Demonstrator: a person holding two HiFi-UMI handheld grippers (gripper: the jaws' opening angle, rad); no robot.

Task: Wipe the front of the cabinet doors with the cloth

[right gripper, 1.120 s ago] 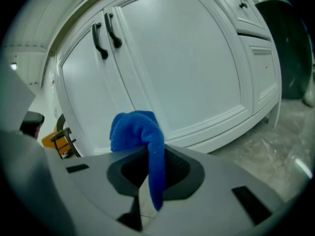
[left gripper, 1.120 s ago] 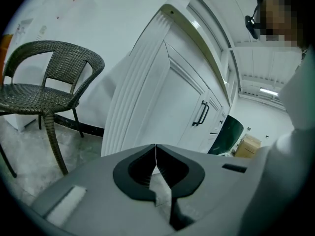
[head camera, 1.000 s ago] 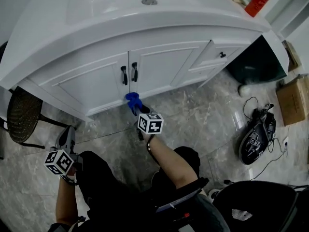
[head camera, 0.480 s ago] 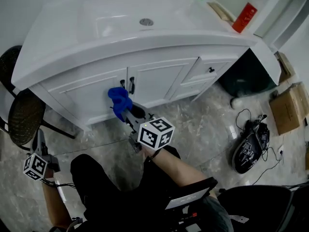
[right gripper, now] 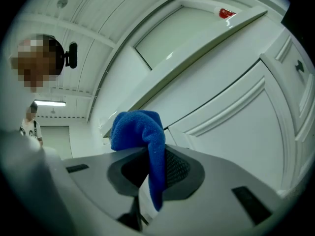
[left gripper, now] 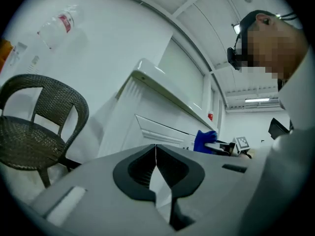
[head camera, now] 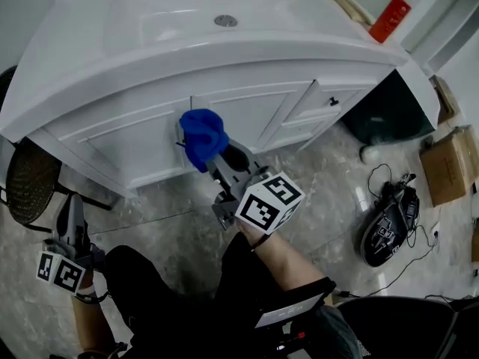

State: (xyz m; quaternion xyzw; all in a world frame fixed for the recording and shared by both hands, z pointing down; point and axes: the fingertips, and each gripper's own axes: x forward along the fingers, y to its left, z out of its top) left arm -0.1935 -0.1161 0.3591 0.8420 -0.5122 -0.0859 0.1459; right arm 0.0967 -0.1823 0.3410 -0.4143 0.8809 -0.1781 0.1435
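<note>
**Cloth [head camera: 203, 135] lifted from the foot of the cabinet doors [head camera: 138, 137] to their middle seam**

Over the last second the blue cloth is carried up from the lower edge of the doors, close to the floor [head camera: 322, 178], to the height where the two doors meet. The dark pull handles seen there earlier are now covered by it. The left tongs [head camera: 72, 209] are drawn a little lower and to the left, near the wicker chair [head camera: 28, 193], well apart from the work.

The move is judged to be the start of a wiping pass, or a return for the next one. Most of both door faces has yet to be covered. Whether the cloth is already pressed on the paint cannot be told.

The right tongs [right gripper: 151, 178] are closed on a fold of the cloth, the rest of which is bunched above the tips in a soft, rounded wad. The left tongs are closed tip to tip, with nothing between them.

The cloth is seen to be a thick, fuzzy weave, pliant and likely to drag lightly. The doors are glossy white with raised moulding framing a recessed panel, so corners and grooves are expected to need extra attention. A smooth white bench [head camera: 67, 66] with a moulded basin [head camera: 224, 21] overhangs them, and the floor is polished, veined stone.
</note>
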